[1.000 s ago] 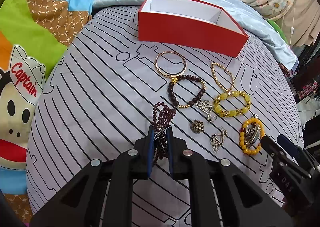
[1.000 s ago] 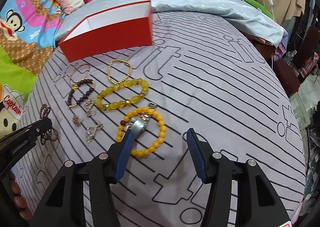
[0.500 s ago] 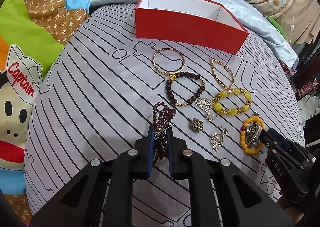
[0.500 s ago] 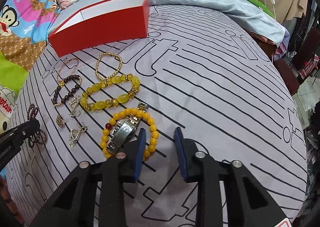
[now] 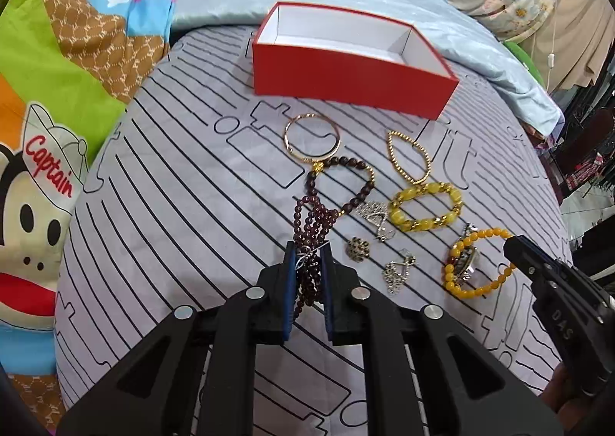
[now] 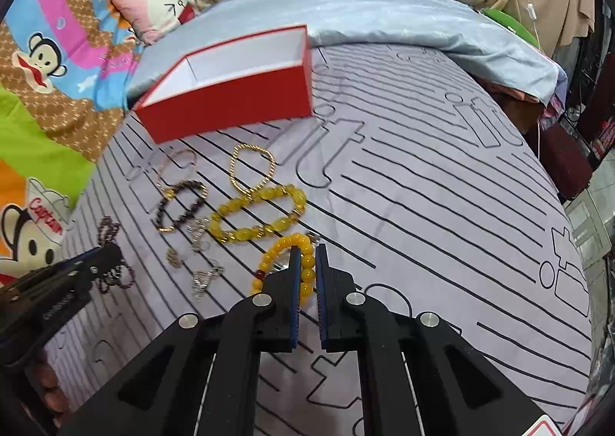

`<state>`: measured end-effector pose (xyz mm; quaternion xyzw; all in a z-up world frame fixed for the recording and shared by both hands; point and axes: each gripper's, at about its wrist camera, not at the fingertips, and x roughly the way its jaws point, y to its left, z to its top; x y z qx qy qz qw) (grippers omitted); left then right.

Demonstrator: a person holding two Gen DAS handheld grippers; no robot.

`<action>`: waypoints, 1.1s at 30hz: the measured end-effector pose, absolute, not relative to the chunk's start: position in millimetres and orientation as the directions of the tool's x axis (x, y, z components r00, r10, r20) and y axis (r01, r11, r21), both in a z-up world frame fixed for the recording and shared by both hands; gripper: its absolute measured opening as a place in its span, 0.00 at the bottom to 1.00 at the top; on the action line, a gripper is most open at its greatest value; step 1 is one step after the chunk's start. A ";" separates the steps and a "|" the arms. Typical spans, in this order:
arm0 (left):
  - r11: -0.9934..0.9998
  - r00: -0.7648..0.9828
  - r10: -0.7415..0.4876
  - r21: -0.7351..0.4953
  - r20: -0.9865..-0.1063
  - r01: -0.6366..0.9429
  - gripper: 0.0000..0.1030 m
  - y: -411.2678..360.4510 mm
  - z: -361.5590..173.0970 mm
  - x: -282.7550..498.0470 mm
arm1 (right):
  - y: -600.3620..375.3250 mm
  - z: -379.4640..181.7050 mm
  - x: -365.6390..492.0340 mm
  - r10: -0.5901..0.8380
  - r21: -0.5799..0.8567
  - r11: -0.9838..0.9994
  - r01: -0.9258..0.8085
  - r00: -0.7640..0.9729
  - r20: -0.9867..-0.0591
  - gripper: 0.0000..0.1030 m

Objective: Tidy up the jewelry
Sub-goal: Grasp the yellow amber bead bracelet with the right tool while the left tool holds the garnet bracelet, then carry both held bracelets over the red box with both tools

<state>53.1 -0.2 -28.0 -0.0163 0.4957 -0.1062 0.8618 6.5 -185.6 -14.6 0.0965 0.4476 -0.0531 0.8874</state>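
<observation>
My left gripper [image 5: 307, 255] is shut on a dark red bead strand [image 5: 313, 219] and holds it just above the grey striped sheet [image 5: 173, 205]. My right gripper [image 6: 306, 253] is shut on the orange bead bracelet [image 6: 286, 247], which also shows in the left wrist view [image 5: 486, 240] with a metal watch [image 5: 463, 259] inside it. An open red box [image 5: 353, 69] with a white inside stands at the back, and shows in the right wrist view [image 6: 234, 94]. Between lie a gold bangle [image 5: 312, 138], a dark bead bracelet [image 5: 346, 182], a gold bead chain [image 5: 409, 157] and a yellow stone bracelet [image 5: 424, 207].
Small silver earrings [image 5: 398, 272] and a round brooch [image 5: 358, 248] lie between the grippers. A light blue blanket [image 6: 384, 17] is bunched behind the box. A cartoon-print quilt [image 5: 50, 90] covers the left side. The bed edge drops off at the right.
My right gripper has shut on the orange bead bracelet after sliding left around it. My left gripper has lifted and moved forward with the dark red strand.
</observation>
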 end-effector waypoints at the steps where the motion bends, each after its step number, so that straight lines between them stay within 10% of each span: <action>1: 0.976 0.489 -0.202 -0.134 -0.848 0.170 0.11 -0.4 -25.7 52.3 | -184.4 -10.7 5.2 -0.004 0.127 0.976 0.176 0.601 -0.799 0.06; 33: 0.960 0.635 -0.265 -0.136 -0.725 0.246 0.11 -41.2 59.9 233.9 | -181.7 90.5 209.8 0.145 0.169 0.985 -0.042 0.735 -0.662 0.06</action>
